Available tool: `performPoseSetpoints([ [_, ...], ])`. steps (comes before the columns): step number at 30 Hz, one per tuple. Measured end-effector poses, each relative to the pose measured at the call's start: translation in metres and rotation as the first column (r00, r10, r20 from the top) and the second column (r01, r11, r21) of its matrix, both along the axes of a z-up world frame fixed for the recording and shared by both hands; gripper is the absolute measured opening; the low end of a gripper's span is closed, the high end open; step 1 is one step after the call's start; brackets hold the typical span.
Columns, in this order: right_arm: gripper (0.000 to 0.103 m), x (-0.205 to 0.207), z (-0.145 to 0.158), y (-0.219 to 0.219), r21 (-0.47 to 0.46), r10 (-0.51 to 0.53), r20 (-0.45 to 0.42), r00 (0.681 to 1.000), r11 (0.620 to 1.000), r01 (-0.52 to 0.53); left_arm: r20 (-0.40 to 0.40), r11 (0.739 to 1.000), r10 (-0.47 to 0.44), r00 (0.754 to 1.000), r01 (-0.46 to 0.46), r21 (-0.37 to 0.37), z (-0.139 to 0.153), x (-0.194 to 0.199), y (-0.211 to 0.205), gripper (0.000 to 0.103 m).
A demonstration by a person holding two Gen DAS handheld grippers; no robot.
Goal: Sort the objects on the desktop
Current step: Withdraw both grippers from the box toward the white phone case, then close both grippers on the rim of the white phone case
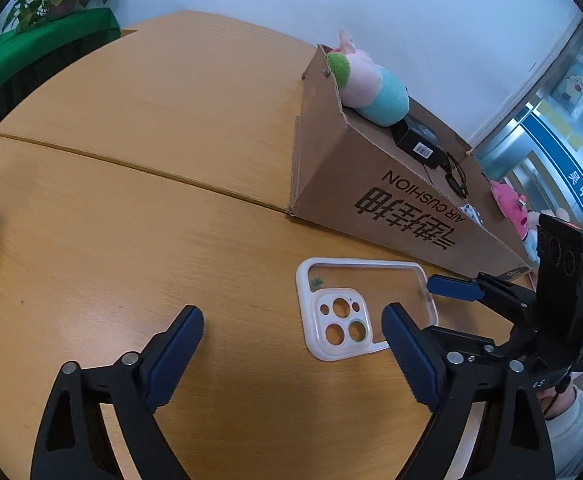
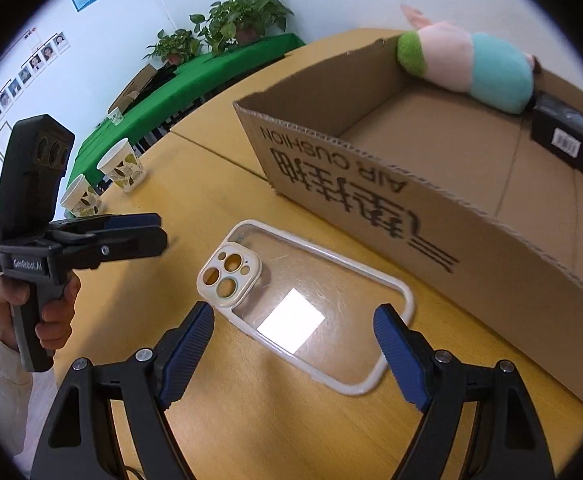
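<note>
Right gripper (image 2: 293,354) spread wide over the clear phone case (image 2: 311,304), nothing pinched; it's light, slick, flexy, so I'd clamp across the long rims.

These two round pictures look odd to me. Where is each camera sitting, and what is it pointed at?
Left wrist view: sits on the left tongs, looking down along them at the wooden table; the right tongs reach in beside the phone case.
Right wrist view: sits on the right tongs, aimed down over the case; a hand holding the left tongs shows.
Shared: the case, cardboard box and plush toy.
</note>
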State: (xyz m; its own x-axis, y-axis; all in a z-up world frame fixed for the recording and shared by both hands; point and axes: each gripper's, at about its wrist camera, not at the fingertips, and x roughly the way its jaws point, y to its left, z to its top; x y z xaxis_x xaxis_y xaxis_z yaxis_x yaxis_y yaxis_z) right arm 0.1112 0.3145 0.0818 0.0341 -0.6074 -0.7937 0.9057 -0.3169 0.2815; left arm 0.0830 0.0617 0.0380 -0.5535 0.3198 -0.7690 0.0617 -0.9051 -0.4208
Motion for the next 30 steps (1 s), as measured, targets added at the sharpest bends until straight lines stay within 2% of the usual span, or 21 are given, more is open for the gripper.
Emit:
performPoseSetpoints([
  [4, 0.082, -0.01, -0.005, 0.002, 0.006, -0.072, -0.012, 0.997, 0.997, 0.072, 0.043, 0.996, -0.031, 0.999, 0.028, 0.085, -0.015, -0.019, 0.006, 0.071],
  [7, 0.082, -0.02, -0.003, 0.017, 0.01, -0.145, -0.027, 0.989, 0.989, 0.146, 0.038, 0.994, -0.066, 0.997, 0.063, 0.084, -0.014, -0.03, 0.016, 0.068],
  [8, 0.082, -0.024, -0.004, 0.02, 0.02, -0.156, -0.025, 0.987, 0.987, 0.157, 0.043, 0.993, -0.079, 0.996, 0.074, 0.093, -0.015, -0.033, 0.019, 0.064],
  [10, 0.083, -0.032, -0.011, 0.023, 0.041, -0.176, 0.029, 0.984, 0.984, 0.174, 0.046, 0.988, -0.116, 0.992, 0.111, 0.107, -0.015, -0.04, 0.03, 0.06],
  [12, 0.087, -0.035, -0.013, 0.024, -0.001, -0.182, 0.08, 0.98, 0.983, 0.183, 0.048, 0.989, -0.127, 0.991, 0.123, 0.082, -0.014, -0.043, 0.038, 0.058],
  [14, 0.087, -0.034, -0.011, 0.026, -0.014, -0.201, 0.083, 0.976, 0.979, 0.203, 0.049, 0.992, -0.121, 0.991, 0.12, 0.032, -0.01, -0.043, 0.044, 0.058],
  [17, 0.087, -0.027, 0.005, 0.041, -0.103, -0.194, 0.077, 0.978, 0.974, 0.201, 0.0, 0.992, -0.124, 0.992, 0.124, 0.034, 0.006, -0.035, 0.046, 0.057],
  [21, 0.087, -0.014, 0.038, 0.083, -0.241, -0.19, 0.075, 0.979, 0.949, 0.203, -0.149, 0.985, -0.159, 0.976, 0.167, 0.042, 0.048, -0.006, 0.053, 0.057],
  [24, 0.087, 0.005, 0.053, 0.116, -0.327, -0.151, 0.078, 0.985, 0.93, 0.168, -0.197, 0.972, -0.191, 0.962, 0.213, 0.098, 0.057, 0.017, 0.054, 0.06],
  [26, 0.087, 0.015, 0.055, 0.132, -0.337, -0.157, 0.056, 0.986, 0.927, 0.167, -0.183, 0.975, -0.196, 0.964, 0.211, 0.071, 0.051, 0.024, 0.055, 0.06],
  [27, 0.087, 0.018, 0.051, 0.138, -0.312, -0.191, 0.03, 0.981, 0.931, 0.19, -0.157, 0.979, -0.189, 0.969, 0.199, 0.048, 0.044, 0.023, 0.057, 0.06],
  [30, 0.086, 0.004, 0.035, 0.132, -0.224, -0.264, 0.028, 0.964, 0.938, 0.264, -0.052, 0.986, -0.159, 0.986, 0.161, 0.041, 0.018, 0.011, 0.056, 0.058],
])
